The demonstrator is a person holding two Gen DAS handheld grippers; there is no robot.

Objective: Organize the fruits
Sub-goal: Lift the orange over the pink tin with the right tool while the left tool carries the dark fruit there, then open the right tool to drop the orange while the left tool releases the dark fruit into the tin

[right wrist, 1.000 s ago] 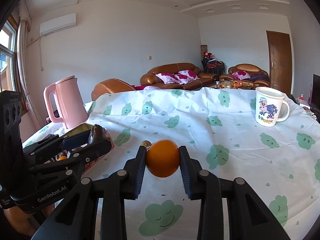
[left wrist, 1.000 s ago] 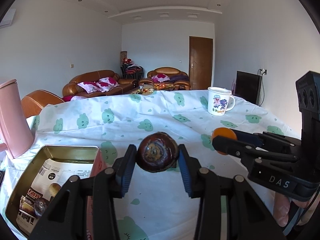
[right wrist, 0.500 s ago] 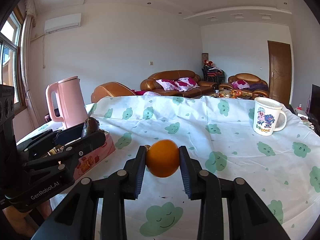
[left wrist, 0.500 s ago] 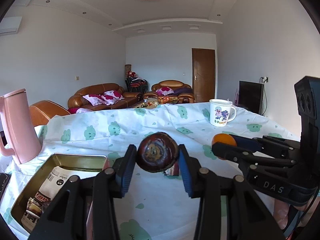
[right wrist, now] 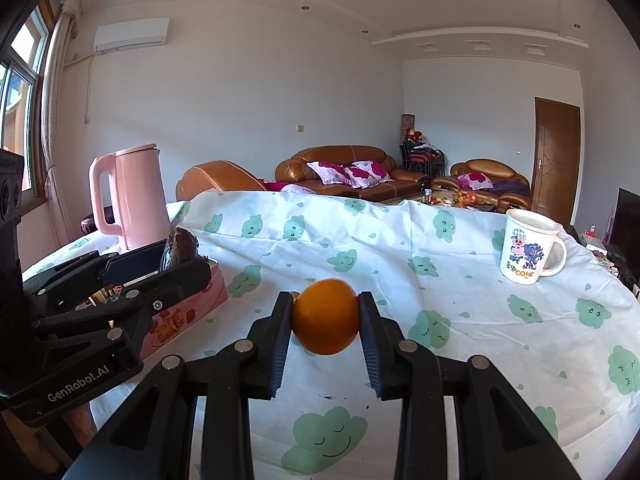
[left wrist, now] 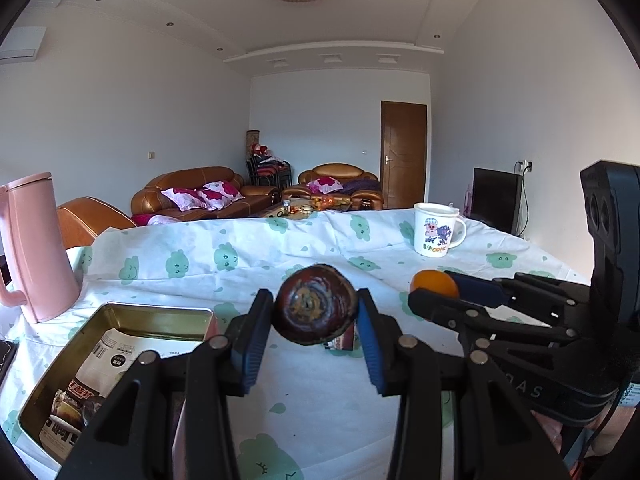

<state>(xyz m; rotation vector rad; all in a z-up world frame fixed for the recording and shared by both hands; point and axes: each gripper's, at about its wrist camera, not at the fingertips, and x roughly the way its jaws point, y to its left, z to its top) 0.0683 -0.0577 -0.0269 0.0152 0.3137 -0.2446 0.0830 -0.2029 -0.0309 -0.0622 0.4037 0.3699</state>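
In the left wrist view, the left gripper [left wrist: 315,310] is clamped on a dark brown, wrinkled round fruit [left wrist: 315,309], its blue-padded fingers [left wrist: 251,344] pressing the fruit's two sides at the centre of the frame. The fruit's flat end with a small central scar faces the camera, so its axis runs along the fingers, away from the lens. It hangs above the white tablecloth with green cloud faces [left wrist: 304,384]. At lower left sits an open rectangular gold-coloured metal tin [left wrist: 160,314] with printed packets inside. A tall pink plastic kettle [left wrist: 34,246] stands at the left edge, and a white cartoon-printed mug [left wrist: 434,230] stands at centre right.

In the right wrist view, the right gripper [right wrist: 325,322] is closed on a smooth round orange [right wrist: 325,322], held at mid-frame above the cloth; being nearly spherical, it shows no clear long axis. The left gripper appears at left, its fruit standing tall and narrow between the fingers over the tin's pink side.
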